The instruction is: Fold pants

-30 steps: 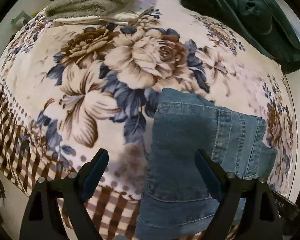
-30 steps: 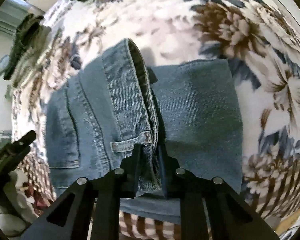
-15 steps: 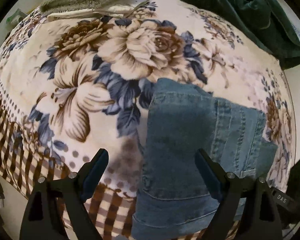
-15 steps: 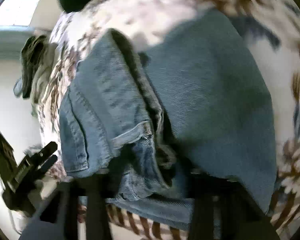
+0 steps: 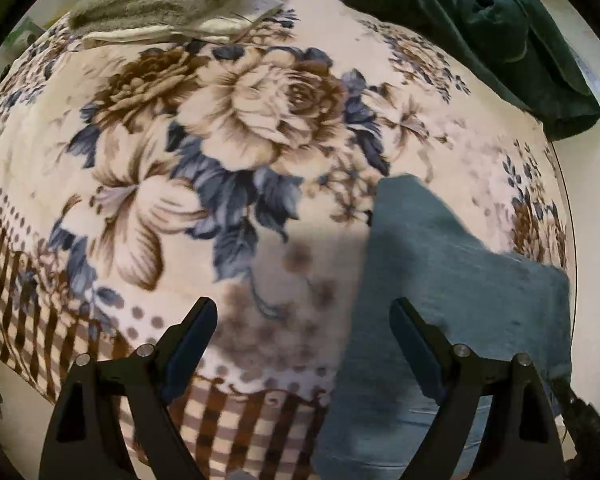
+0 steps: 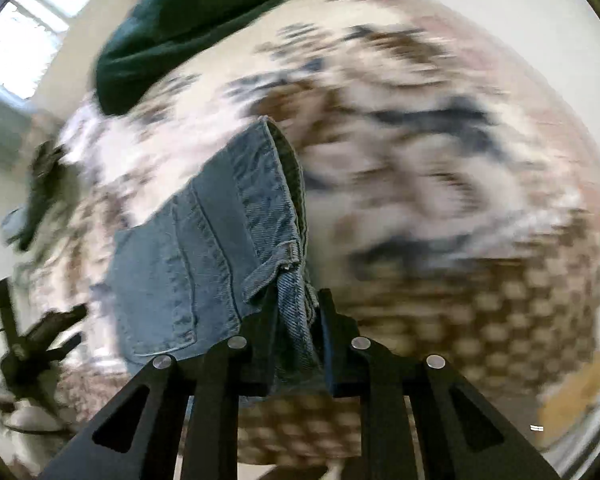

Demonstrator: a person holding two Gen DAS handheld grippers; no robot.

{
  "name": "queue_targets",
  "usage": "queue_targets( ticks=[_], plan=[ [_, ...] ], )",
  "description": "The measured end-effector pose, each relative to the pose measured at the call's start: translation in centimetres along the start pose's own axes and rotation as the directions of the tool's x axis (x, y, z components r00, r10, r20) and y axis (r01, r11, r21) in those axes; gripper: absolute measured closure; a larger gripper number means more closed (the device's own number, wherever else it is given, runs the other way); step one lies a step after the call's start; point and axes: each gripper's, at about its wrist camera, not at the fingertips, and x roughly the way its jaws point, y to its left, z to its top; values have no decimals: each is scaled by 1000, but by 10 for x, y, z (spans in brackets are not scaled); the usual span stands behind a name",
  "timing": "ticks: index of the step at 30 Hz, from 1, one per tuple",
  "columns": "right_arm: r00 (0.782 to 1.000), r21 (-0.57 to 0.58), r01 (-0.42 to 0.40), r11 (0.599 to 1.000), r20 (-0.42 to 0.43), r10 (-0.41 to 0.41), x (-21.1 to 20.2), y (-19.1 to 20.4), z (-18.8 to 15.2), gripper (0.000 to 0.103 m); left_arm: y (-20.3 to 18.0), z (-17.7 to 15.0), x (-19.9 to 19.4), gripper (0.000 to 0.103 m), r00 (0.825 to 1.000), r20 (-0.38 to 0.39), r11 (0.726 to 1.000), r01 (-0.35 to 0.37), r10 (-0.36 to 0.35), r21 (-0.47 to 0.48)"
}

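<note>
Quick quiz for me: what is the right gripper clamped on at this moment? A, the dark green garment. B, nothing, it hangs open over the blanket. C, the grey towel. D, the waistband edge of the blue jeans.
D: in the right wrist view the right gripper has its narrow jaws pinching the denim waistband of the blue jeans beside a belt loop.

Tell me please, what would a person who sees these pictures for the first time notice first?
First, the blue jeans, folded, with their waistband edge pinched in the right hand-held gripper, whose jaws have just been closing. Next, the big flowered blanket under everything, checked along its near border. The left hand-held gripper hangs open above it, holding nothing, and dark green clothing lies at the far right corner.
</note>
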Motion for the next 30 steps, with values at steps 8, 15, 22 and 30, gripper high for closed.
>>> queue_targets(
  ticks=[8,15,22,30],
  plan=[
    [965,147,10,989,-260,29,49,-83,7,59,-35,5,29,15,995,-66,997,81,-81,8],
    [976,257,-142,956,-124,178,79,-105,54,22,-69,31,69,15,985,-110,990,137,-134,23],
    [918,288,-348,892,-87,386,120,-92,80,75,-78,47,105,52,951,-136,961,278,-276,-1],
    [968,204,-223,953,-66,241,106,-80,110,94,-58,48,119,67,920,-144,931,357,-364,-72]
  ],
)
